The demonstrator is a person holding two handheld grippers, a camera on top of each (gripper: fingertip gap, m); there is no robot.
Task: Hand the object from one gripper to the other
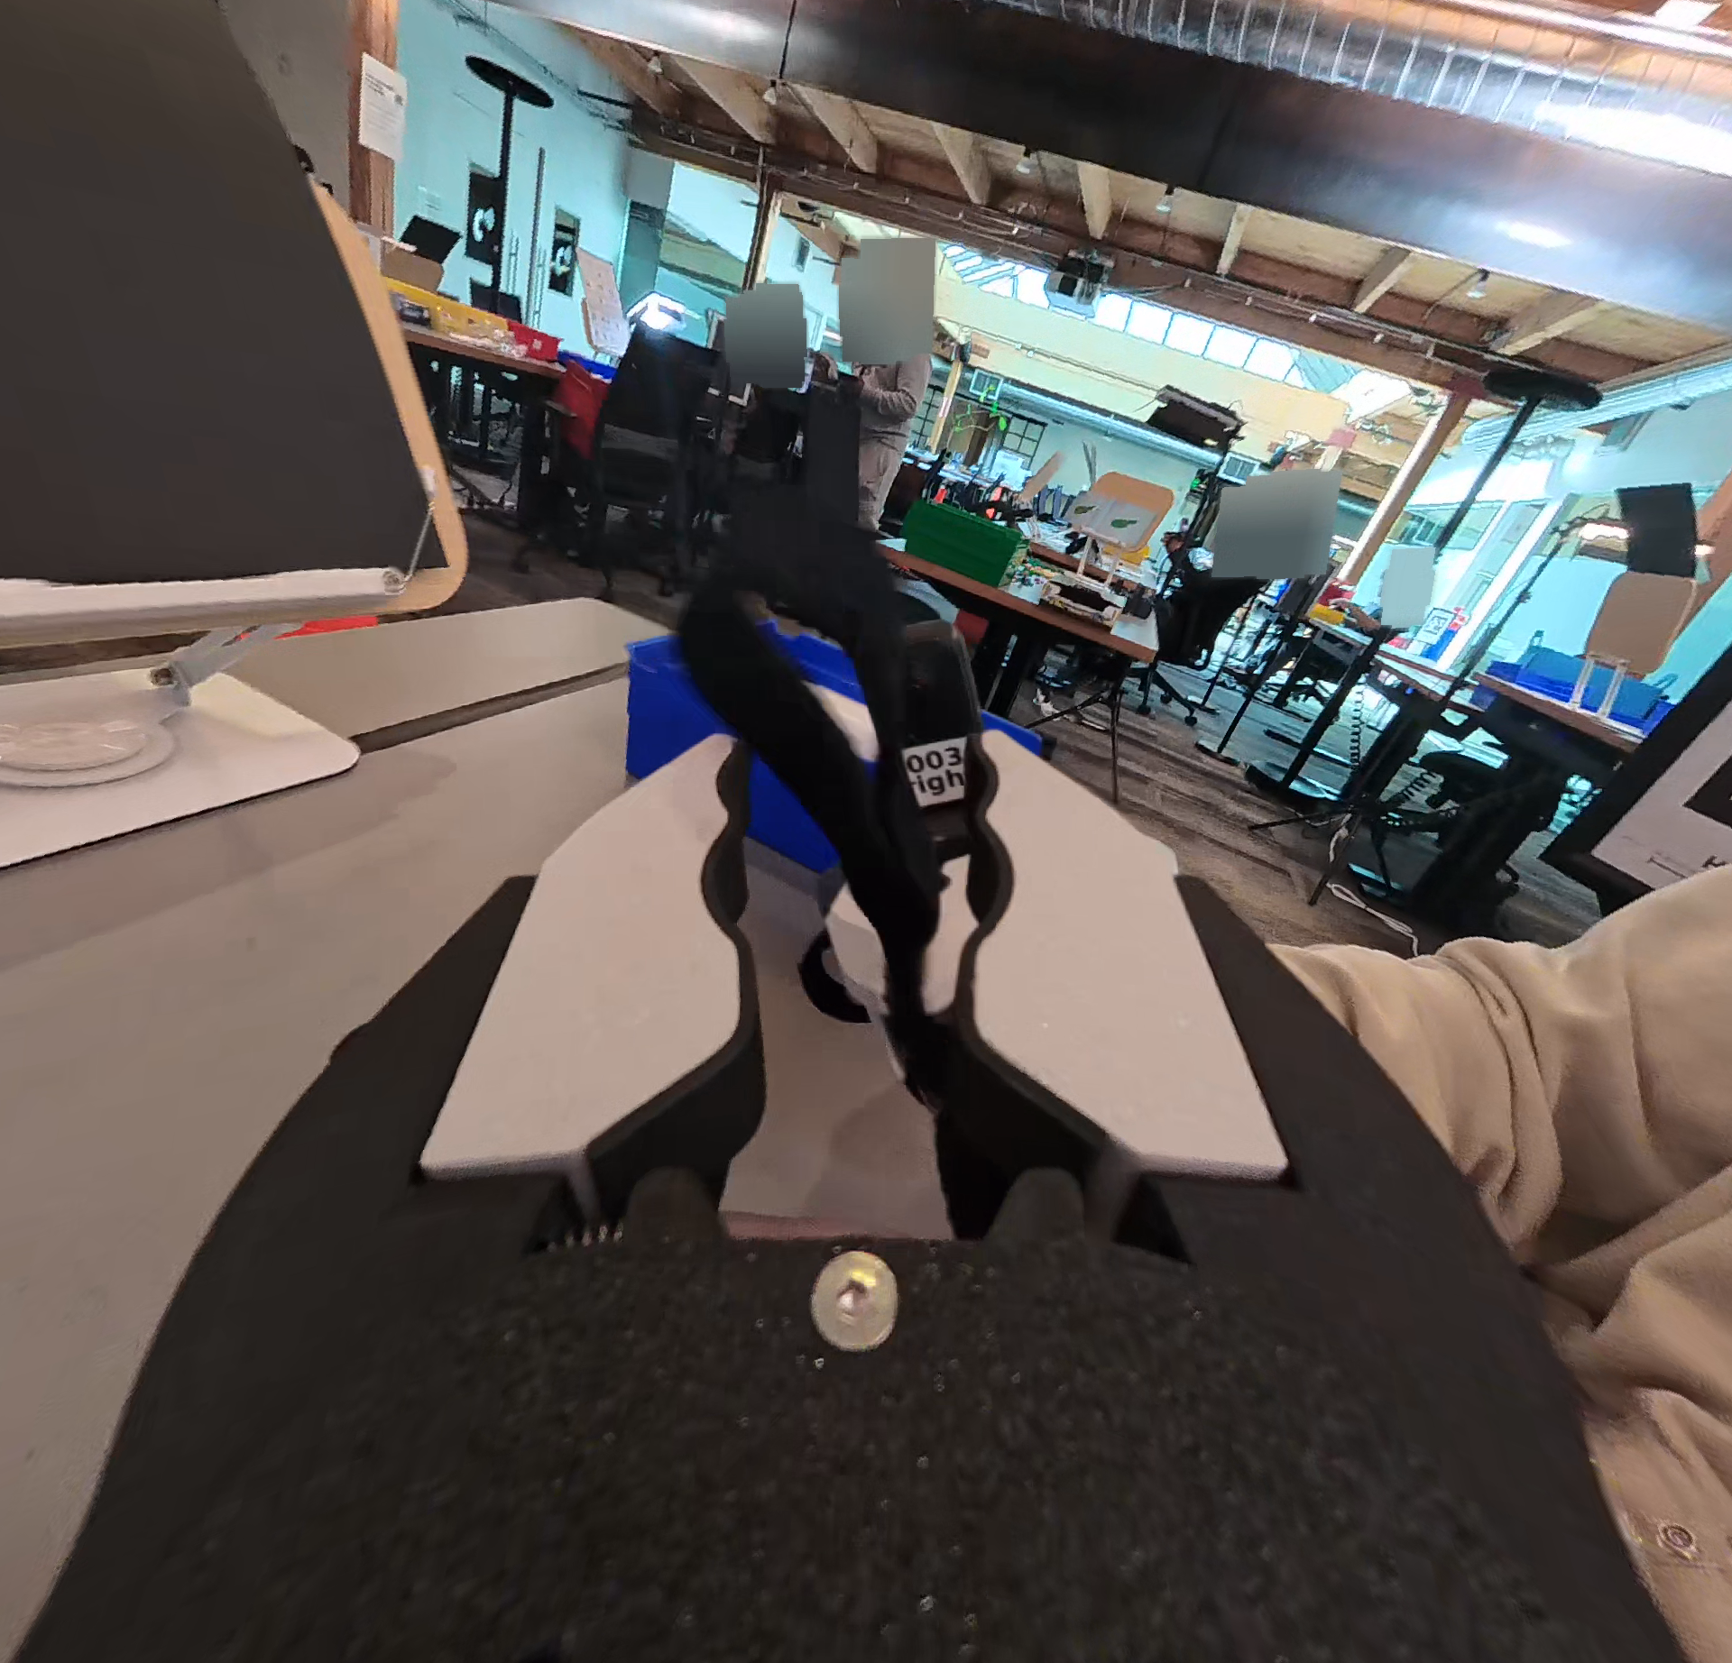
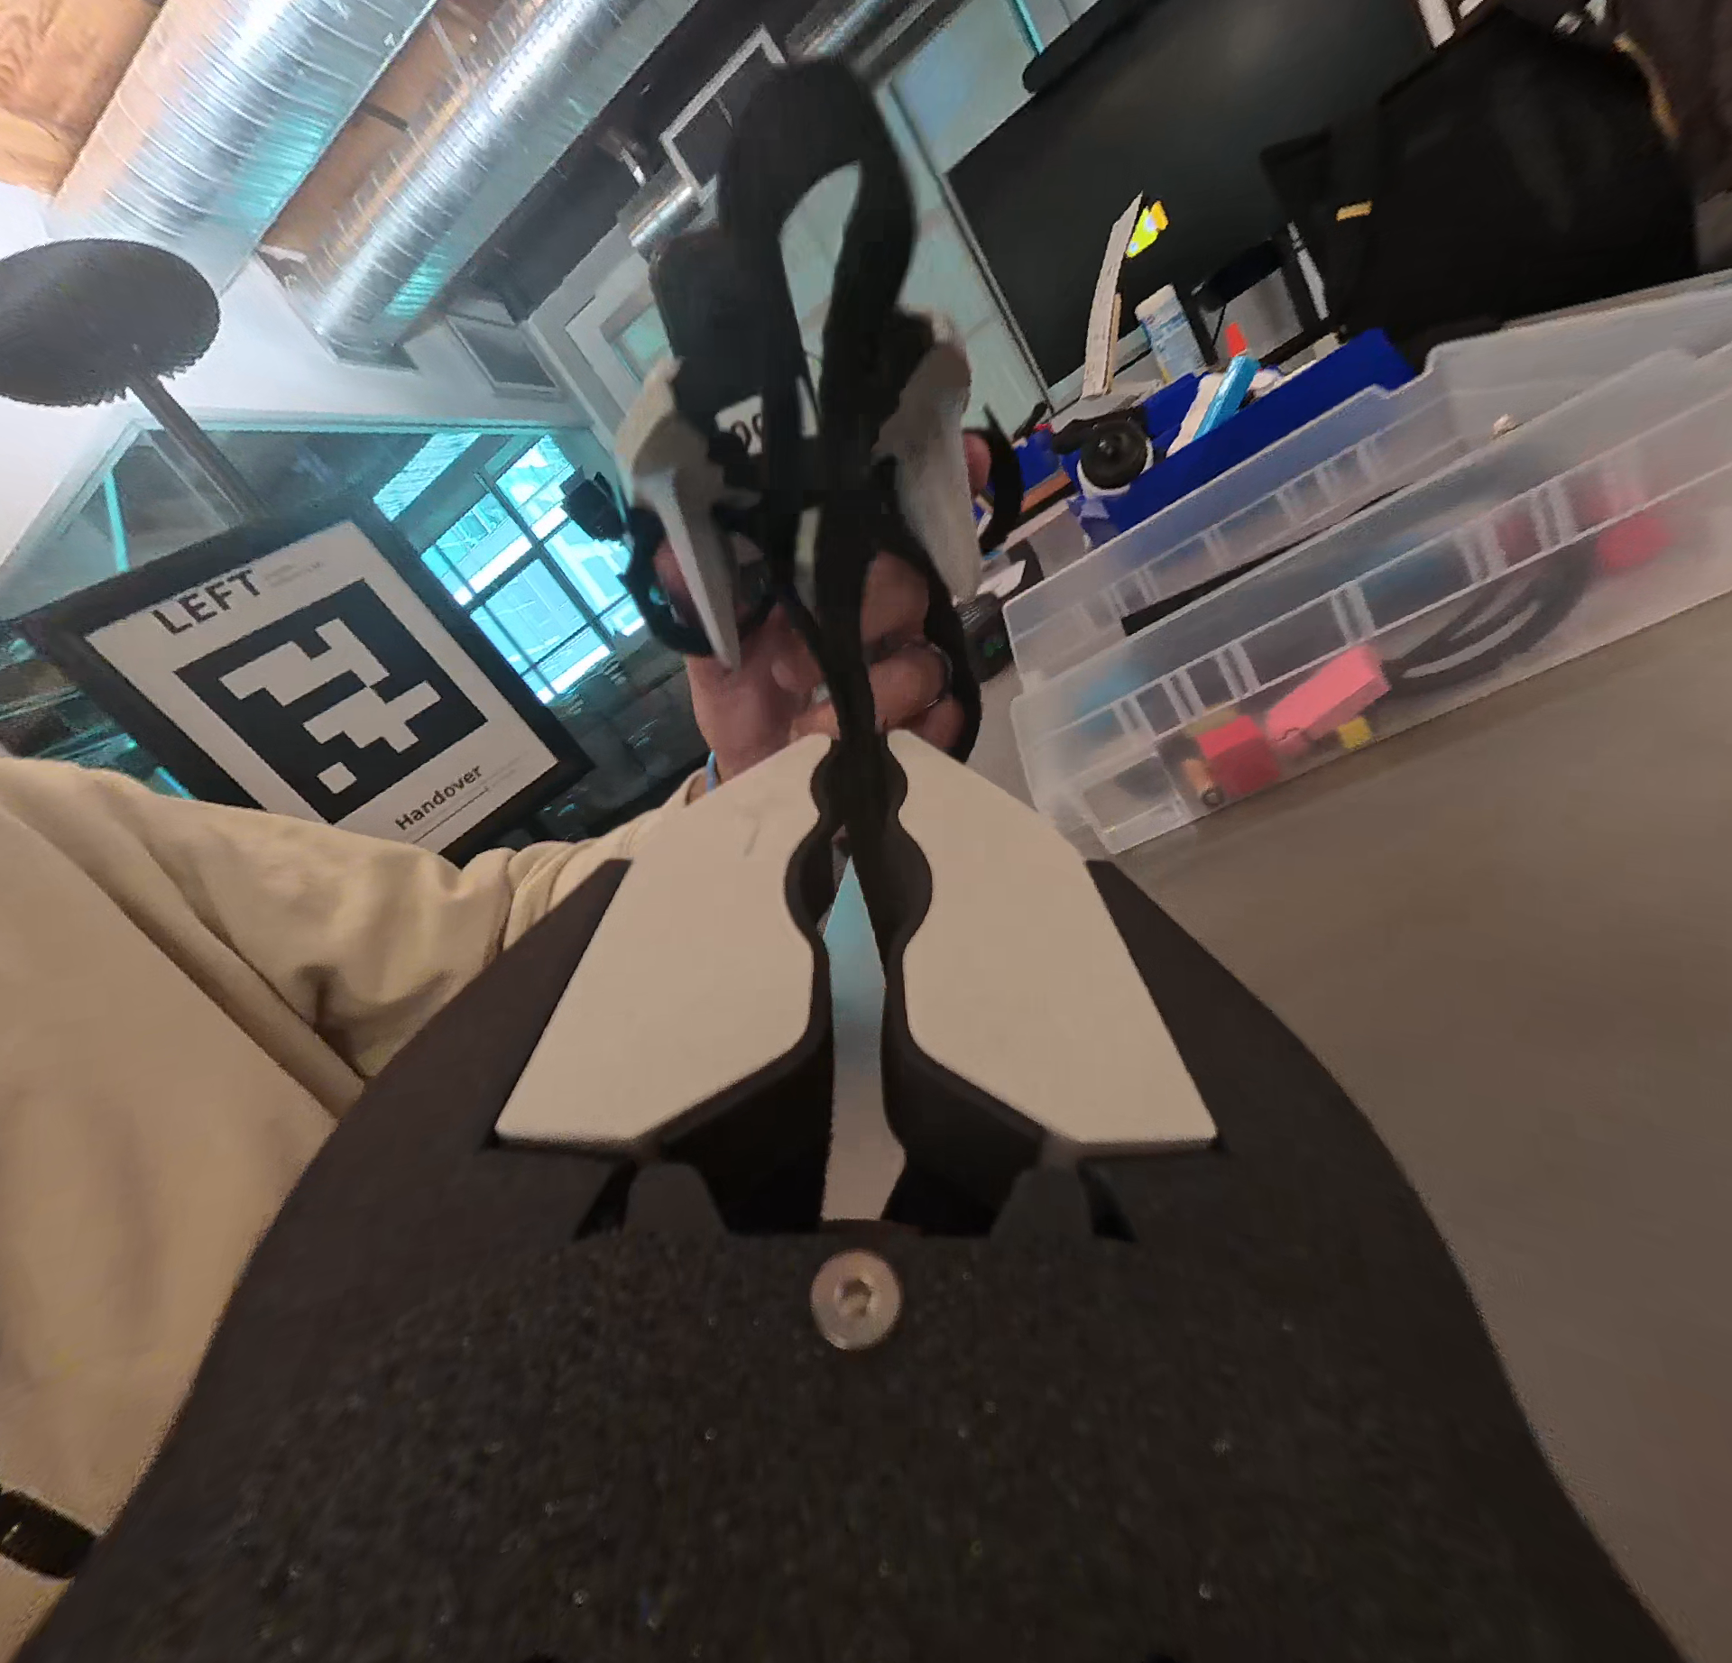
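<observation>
Left tool (image 1: pixel 853 878) gapes partly open around my black strap (image 1: pixel 806 728), not pinching it; right tool (image 2: pixel 858 831) is clamped on the strap (image 2: pixel 848 681), off the desk (image 2: pixel 1406 962). Mid-handover: next I'd close left, then release right

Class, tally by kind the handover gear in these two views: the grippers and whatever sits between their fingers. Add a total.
Grippers: 2 (left gripper, right gripper)
Black strap: 1
Total: 3

Blue bin (image 1: pixel 694 728) on grey table (image 1: pixel 187 1009), clear compartment boxes (image 2: pixel 1312 644), framed marker sign (image 2: pixel 319 681), tablet stand (image 1: pixel 187 737)
</observation>
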